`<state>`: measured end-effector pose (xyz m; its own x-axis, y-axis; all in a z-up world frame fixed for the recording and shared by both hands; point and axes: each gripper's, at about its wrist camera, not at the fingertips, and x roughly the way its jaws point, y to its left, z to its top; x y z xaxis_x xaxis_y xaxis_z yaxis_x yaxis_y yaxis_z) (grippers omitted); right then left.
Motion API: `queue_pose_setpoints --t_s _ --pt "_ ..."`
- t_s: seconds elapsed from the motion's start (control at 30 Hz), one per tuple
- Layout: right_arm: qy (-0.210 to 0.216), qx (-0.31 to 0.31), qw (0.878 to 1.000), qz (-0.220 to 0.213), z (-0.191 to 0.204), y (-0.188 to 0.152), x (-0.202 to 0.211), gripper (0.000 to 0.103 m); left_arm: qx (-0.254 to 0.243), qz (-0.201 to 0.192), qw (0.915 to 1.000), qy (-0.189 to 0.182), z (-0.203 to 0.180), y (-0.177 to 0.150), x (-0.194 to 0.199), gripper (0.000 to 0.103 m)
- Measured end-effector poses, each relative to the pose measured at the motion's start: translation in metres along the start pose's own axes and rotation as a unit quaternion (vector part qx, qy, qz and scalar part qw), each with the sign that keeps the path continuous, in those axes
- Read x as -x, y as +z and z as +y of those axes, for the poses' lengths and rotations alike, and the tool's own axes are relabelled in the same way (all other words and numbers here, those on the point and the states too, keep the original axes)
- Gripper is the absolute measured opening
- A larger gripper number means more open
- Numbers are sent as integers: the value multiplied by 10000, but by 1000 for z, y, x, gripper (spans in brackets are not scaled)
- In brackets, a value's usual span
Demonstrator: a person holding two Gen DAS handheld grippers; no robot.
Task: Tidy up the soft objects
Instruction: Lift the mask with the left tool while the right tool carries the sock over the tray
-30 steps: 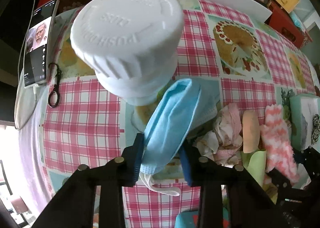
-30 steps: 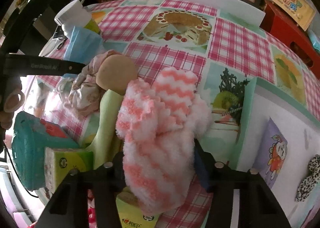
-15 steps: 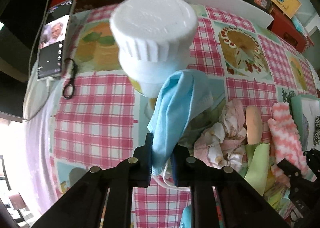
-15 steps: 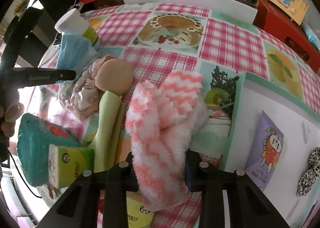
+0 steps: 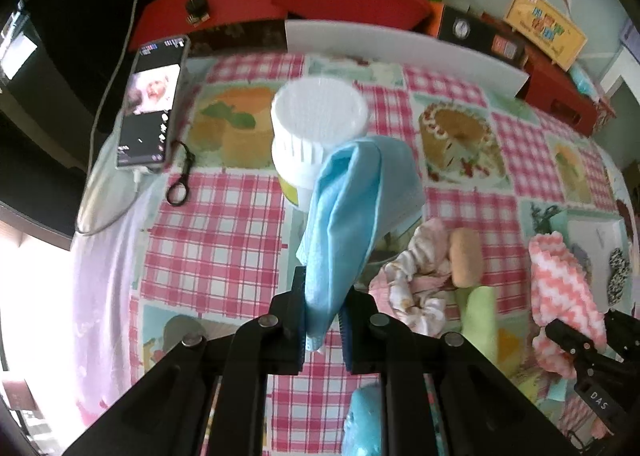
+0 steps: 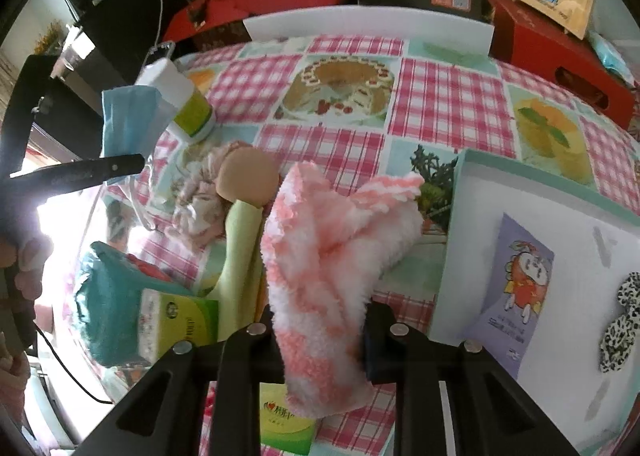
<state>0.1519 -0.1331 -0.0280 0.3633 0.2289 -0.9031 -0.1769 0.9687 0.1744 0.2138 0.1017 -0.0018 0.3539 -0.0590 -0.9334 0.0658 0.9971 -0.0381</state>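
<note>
A desk point(image 5: 224, 224) under a pink-checked cloth printed with cakes carries everything here. At its right side lies a shallow white box with a mint-green rim point(image 6: 516, 172), holding a purple cartoon card point(image 6: 516, 284) and a leopard-print piece point(image 6: 622, 320). The right hand-held gripper point(image 6: 320, 340) has just been closing and now pinches a fluffy pink-and-white sock point(image 6: 332, 252); the sock rises between the two pads, fans out above them over the cloth just left of the box, and its tail hangs below the pads. The left hand-held gripper point(image 5: 322, 326) is squeezed nearly together on the lower end of a blue face mask point(image 5: 348, 216), which stretches up from the pads and hides part of a white-capped bottle point(image 5: 318, 124) standing behind it. Between the two held pieces, on the cloth, lie a crumpled pink floral cloth point(image 5: 416, 280), a tan round sponge point(image 6: 248, 176) and a pale green folded cloth point(image 6: 238, 256), touching one another. Near the front edge sit a teal pouch point(image 6: 108, 304) and a green tissue pack point(image 6: 180, 320). A phone point(image 5: 152, 104) lies at the far left edge.
</note>
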Motion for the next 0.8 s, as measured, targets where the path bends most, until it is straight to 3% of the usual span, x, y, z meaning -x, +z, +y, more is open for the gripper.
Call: queue_pose_setpoints --t_s 0.23,0.57,0.8 --pt "47 -61 9994 -333 2 -2 29 26 176 -326 9993 62 -4 5 46 14" --pt "51 -352 9976 -602 -7 -19 61 26 476 -566 9966 -362 -35 -32 85 14" --pt "16 -609 9959 -670 -24 -40 77 26 524 -612 9957 -461 -54 -60 101 14"
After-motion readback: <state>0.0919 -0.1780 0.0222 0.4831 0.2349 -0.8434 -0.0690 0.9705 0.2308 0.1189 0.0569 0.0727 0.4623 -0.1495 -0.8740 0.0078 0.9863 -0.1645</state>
